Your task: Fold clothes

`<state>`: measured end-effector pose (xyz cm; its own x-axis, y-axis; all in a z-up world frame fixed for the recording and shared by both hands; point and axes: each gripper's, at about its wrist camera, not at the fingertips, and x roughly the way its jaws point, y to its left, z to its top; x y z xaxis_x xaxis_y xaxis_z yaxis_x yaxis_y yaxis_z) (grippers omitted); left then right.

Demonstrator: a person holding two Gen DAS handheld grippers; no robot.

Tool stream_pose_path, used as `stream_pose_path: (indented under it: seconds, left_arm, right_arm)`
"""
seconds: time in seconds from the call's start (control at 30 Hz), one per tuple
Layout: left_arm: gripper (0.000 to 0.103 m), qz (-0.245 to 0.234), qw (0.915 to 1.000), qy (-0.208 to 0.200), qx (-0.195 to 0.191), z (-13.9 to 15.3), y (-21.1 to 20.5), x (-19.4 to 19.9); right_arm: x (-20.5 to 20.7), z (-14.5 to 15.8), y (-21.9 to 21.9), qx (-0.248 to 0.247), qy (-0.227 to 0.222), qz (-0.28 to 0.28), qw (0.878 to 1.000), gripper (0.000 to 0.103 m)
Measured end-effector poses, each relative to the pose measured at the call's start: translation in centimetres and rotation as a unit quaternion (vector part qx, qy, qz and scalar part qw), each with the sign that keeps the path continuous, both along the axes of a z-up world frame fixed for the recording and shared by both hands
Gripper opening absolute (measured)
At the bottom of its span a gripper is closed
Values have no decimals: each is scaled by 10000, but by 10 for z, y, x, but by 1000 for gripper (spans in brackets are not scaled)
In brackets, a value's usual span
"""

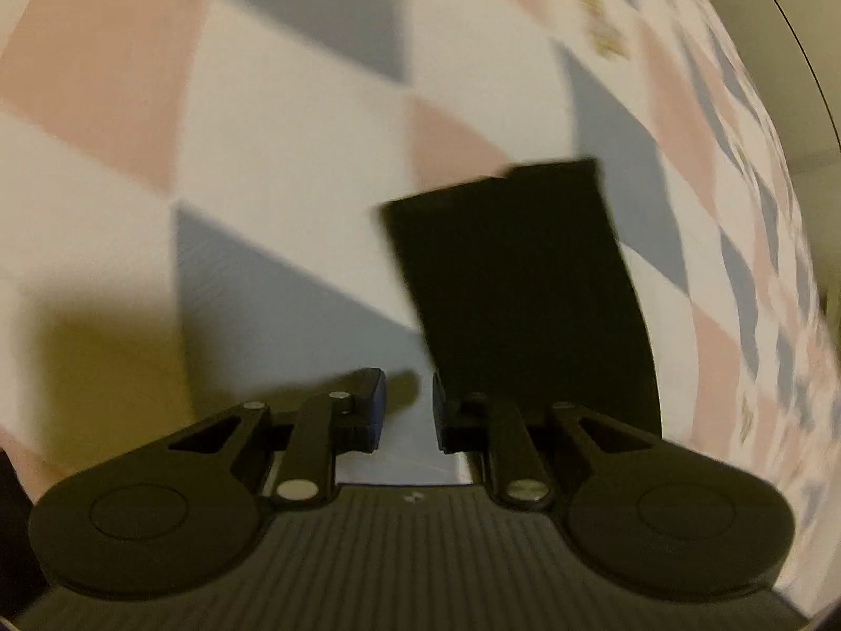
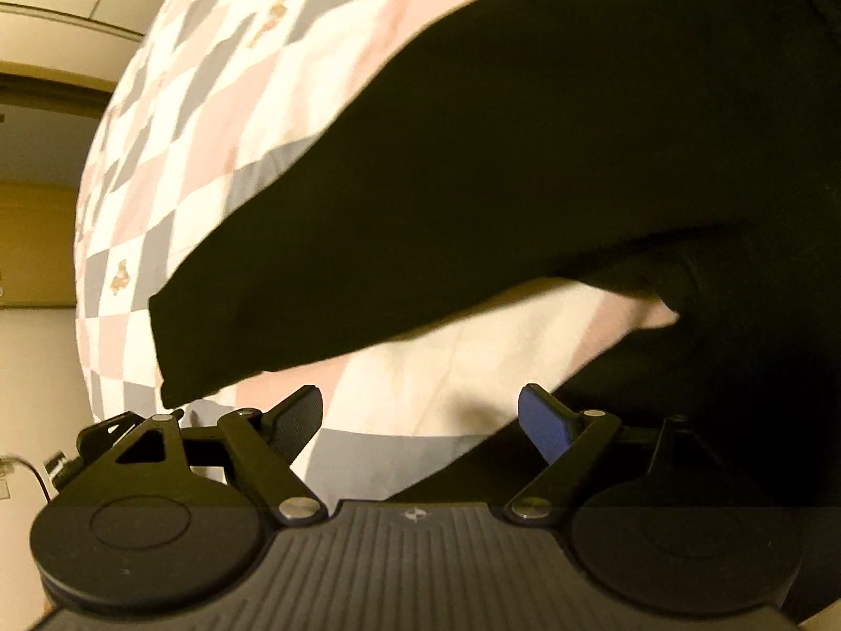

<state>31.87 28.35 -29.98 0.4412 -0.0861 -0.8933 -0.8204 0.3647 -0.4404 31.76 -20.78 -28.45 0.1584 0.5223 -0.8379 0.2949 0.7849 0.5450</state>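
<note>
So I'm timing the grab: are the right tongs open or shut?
Open: the right tongs show a wide gap, nothing held, beside the black garment.

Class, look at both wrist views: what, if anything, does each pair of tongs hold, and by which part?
Nothing is held. The left tongs and right tongs both stand open and empty above the bedspread, near the black garment.

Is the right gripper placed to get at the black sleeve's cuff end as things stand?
Probably yes. The right gripper is open and empty, and the black sleeve lies flat on the checked bedspread, its cuff just ahead to the gripper's left, with nothing between them.
</note>
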Motion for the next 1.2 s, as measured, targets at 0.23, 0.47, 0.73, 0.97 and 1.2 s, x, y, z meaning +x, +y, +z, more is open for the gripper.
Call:
stream_pose_path:
  seconds: [0.23,0.47,0.73,0.97,1.2]
  left_arm:
    - [4,414,9987,-198,-215,-26,17,4]
    - [5,-1466,9686,-1019,1729,39,-8,20]
    - [23,-2268,9354,437,2679,0,-33,29]
    - [31,-1820,9635,490,1902,47,-33,-44]
    - [33,-3283,9435,118,428,62,-186,-118]
  right_arm:
    - [-2,-2,5,-108,58,211,9997,84]
    - [-18,6,-23,-407,-149,-161,9989,82]
    - [-55,27,-86,-784,-505,-655,9935,82]
    - [-108,42,-177,-1419,-624,-1376,9783,74]
    - [-151,42,-261,-1782,-809,-1634,9669,68]
